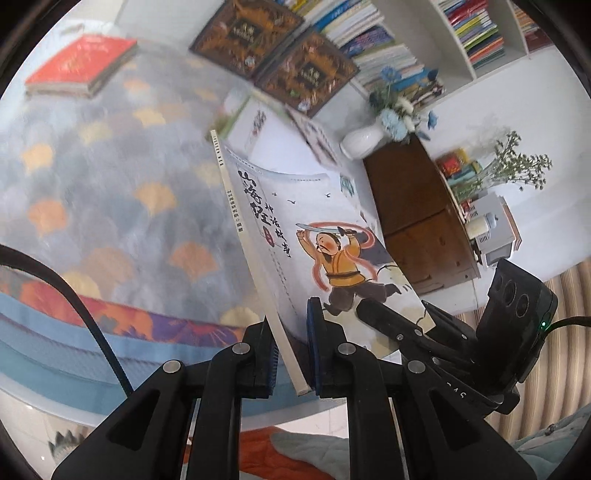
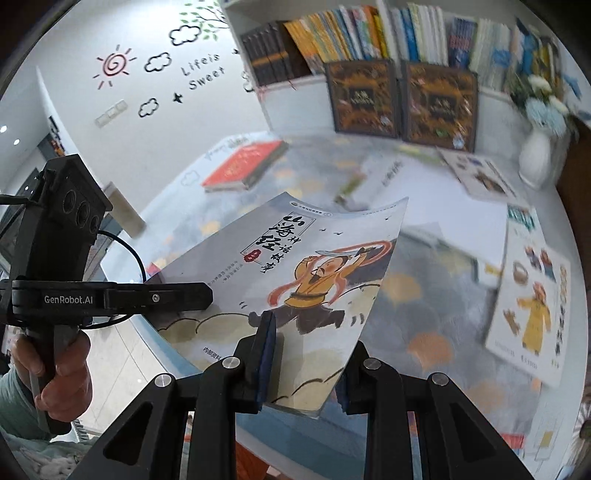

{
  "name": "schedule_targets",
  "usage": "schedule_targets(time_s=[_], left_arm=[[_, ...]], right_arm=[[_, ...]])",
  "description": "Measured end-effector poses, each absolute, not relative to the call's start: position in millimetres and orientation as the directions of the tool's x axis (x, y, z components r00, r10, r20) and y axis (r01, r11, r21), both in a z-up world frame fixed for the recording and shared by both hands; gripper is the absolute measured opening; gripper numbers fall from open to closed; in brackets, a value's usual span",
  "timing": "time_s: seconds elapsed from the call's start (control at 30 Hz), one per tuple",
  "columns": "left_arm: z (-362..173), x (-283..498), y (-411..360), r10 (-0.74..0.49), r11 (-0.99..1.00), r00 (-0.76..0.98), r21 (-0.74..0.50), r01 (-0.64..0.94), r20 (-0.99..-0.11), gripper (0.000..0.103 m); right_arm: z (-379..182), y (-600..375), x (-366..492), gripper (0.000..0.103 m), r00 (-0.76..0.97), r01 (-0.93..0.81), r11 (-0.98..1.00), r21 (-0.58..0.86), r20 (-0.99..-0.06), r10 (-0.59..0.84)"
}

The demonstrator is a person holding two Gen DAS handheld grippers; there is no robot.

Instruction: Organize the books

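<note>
A thin paperback (image 1: 314,229) (image 2: 295,266), its cover showing a cartoon man in yellow swinging a sword, hangs tilted above the patterned table cloth (image 1: 110,184). My left gripper (image 1: 291,350) is shut on the book's spine edge near the bottom corner. In the right wrist view this left gripper (image 2: 199,295) reaches in from the left, held by a person's hand (image 2: 55,369). My right gripper (image 2: 308,354) is shut on the book's lower edge, one pad on the cover and the other finger under it. The same right gripper (image 1: 399,314) shows at the book's far corner in the left wrist view.
A red book (image 2: 243,166) lies at the back left of the table. Two dark ornate books (image 2: 364,98) (image 2: 439,105) lean against the full bookshelf (image 2: 369,33). A picture book (image 2: 532,306) and other loose books lie at the right, near a white vase (image 2: 535,158).
</note>
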State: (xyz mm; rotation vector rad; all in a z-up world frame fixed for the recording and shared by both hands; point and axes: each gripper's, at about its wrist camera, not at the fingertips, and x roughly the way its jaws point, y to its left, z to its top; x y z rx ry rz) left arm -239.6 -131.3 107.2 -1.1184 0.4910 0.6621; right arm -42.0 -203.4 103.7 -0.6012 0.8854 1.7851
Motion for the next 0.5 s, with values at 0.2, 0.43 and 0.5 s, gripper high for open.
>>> schedule_targets(time_s=[0.2, 0.43, 0.5], left_arm=[[128, -286, -109, 0.318, 0.277, 0.692, -0.634, -0.722, -0.648, 0.011], [146, -355, -63, 0.404, 0.259, 0.669, -0.624, -0.737, -0.624, 0.011], [153, -376, -44, 0.434, 0.262, 0.656, -0.610, -0.748, -0.617, 0.011]], right_arm=[[123, -174, -83, 0.027, -0.393, -0.919, -0.267, 0.289, -0.705, 0.591], [145, -120, -152, 0.028, -0.446, -0.894, -0.332, 0.301, -0.669, 0.595], [152, -100, -175, 0.029, -0.454, -0.889, -0.352, 0.293, -0.660, 0.599]])
